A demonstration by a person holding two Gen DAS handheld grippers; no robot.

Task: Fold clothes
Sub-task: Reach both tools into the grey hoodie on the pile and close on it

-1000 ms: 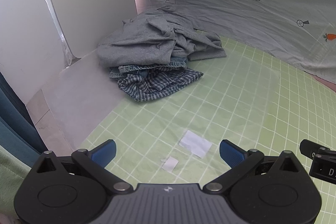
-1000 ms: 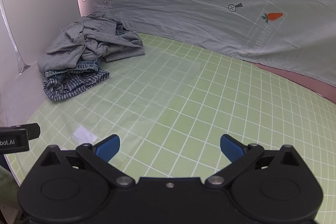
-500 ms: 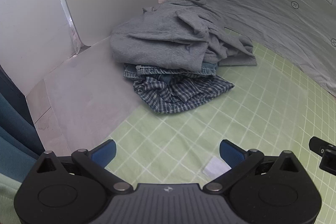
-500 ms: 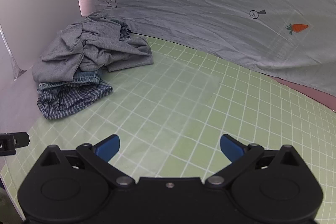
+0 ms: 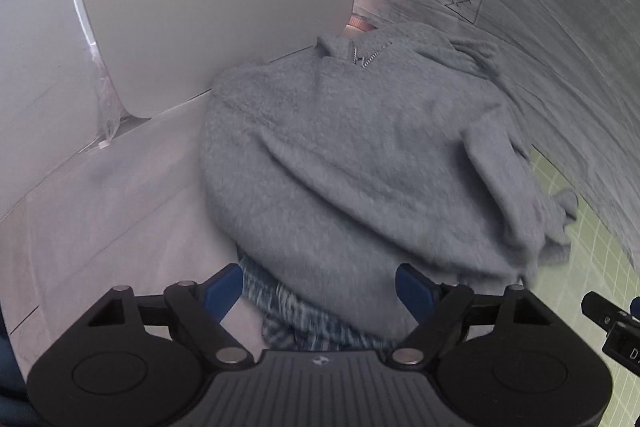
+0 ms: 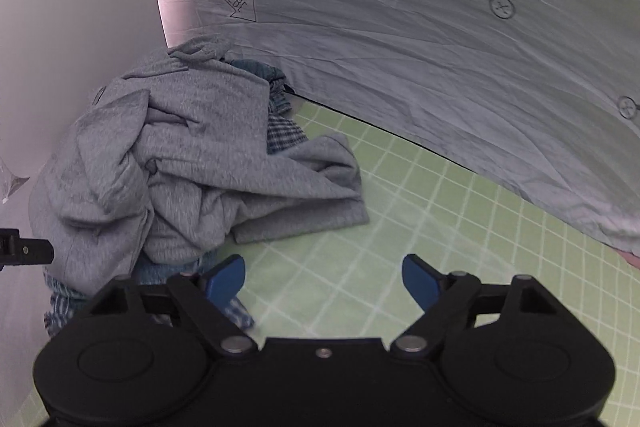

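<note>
Folding has not begun. The clothes lie in one crumpled heap at the far left corner of the green mat (image 6: 420, 227), against the white wall (image 5: 220, 7) and the printed backdrop (image 6: 400, 27).

A grey top (image 5: 360, 167) covers the heap. Under it show a denim piece (image 6: 160, 273) and a checked garment (image 5: 296, 323), both bunched. No item is spread flat, and no folded stack shows in either view.

The left gripper (image 5: 319, 286) hangs over the near edge of the heap. Its jaws have just been closing but stand apart; the grey top's hem and the checked cloth lie between them, and no pad visibly presses cloth.

The right gripper (image 6: 323, 277) is at the heap's right edge. Its jaws have also just been closing and stand spread. Bare mat lies between them; the left pad (image 6: 224, 279) is just beside the checked cloth, with contact not confirmed.

Judgement: everything remains outstanding, namely taking one garment, laying it flat, folding it, then the others.
</note>
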